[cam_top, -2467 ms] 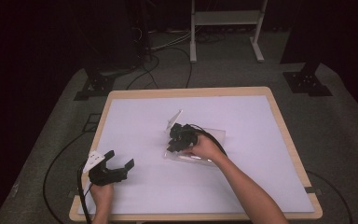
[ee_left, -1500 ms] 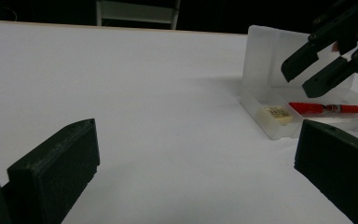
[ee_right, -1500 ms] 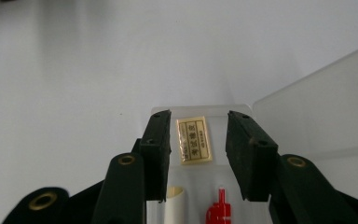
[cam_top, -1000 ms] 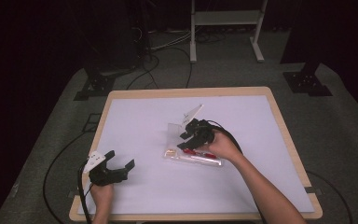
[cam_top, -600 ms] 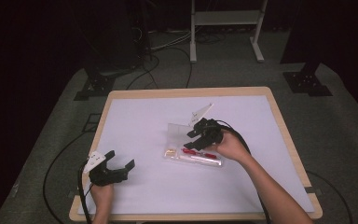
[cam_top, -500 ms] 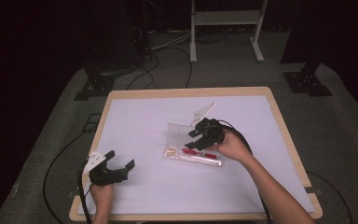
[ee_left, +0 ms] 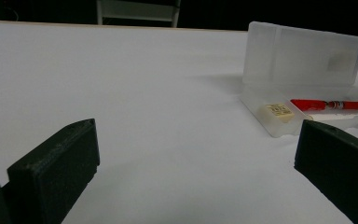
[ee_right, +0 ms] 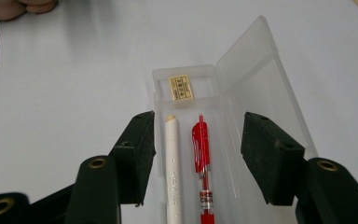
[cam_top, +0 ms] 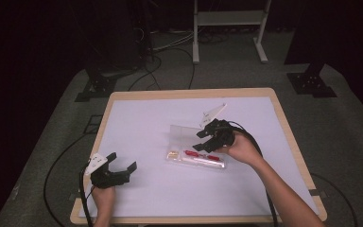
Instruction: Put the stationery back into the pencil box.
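- The clear plastic pencil case (cam_top: 196,151) lay open near the middle of the white table (cam_top: 142,118), its lid (ee_right: 261,88) standing up along the far side.
- Inside lay a red pen (ee_right: 204,158) and a white pen (ee_right: 172,163) side by side, with a small yellowish eraser (ee_right: 180,87) in the end compartment.
- The right gripper (cam_top: 207,140) hovered just above the case's right end; its jaws had just been opening and stood apart, with nothing pressed between them, the pens showing in the gap below.
- The left gripper (cam_top: 118,171) rested near the table's front left corner, well apart from the case, its jaws wide apart and empty.
- Cables (cam_top: 170,52) trailed over the dark floor beyond the table.
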Demonstrator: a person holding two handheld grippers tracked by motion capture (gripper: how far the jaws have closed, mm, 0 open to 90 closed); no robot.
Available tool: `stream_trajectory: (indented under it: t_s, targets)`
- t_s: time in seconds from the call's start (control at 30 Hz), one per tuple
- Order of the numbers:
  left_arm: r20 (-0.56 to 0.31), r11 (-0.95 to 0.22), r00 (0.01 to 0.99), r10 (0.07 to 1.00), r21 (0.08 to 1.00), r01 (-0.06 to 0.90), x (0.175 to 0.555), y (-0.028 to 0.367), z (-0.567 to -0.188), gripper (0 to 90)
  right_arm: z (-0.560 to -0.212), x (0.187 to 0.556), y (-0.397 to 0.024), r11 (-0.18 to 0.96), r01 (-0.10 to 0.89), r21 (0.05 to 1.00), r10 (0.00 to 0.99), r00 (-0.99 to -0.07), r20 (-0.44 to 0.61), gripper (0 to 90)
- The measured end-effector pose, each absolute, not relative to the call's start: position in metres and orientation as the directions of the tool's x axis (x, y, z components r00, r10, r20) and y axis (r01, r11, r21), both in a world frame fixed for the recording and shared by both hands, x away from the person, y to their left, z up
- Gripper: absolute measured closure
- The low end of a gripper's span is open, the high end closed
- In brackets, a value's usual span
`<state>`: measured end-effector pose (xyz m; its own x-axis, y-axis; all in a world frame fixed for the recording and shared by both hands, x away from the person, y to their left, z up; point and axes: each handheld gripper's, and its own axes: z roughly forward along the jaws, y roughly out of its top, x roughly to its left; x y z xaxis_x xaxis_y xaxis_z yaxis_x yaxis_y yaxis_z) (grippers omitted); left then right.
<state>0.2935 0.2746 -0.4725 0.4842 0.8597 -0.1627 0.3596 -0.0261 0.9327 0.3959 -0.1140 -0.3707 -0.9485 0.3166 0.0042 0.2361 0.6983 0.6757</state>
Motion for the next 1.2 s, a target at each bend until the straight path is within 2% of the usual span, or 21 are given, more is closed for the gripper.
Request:
stream_trajectory:
  t_s: [1.2]
  targets:
    - [-0.164, -0.025, 0.478, 0.863, 0.931, 0.363, 0.294, 0.273, -0.473, 0.0, -0.375, 0.379, -0.167, 0.661, 0.291, 0.692, 0.379, -0.925, 0.027, 39.2]
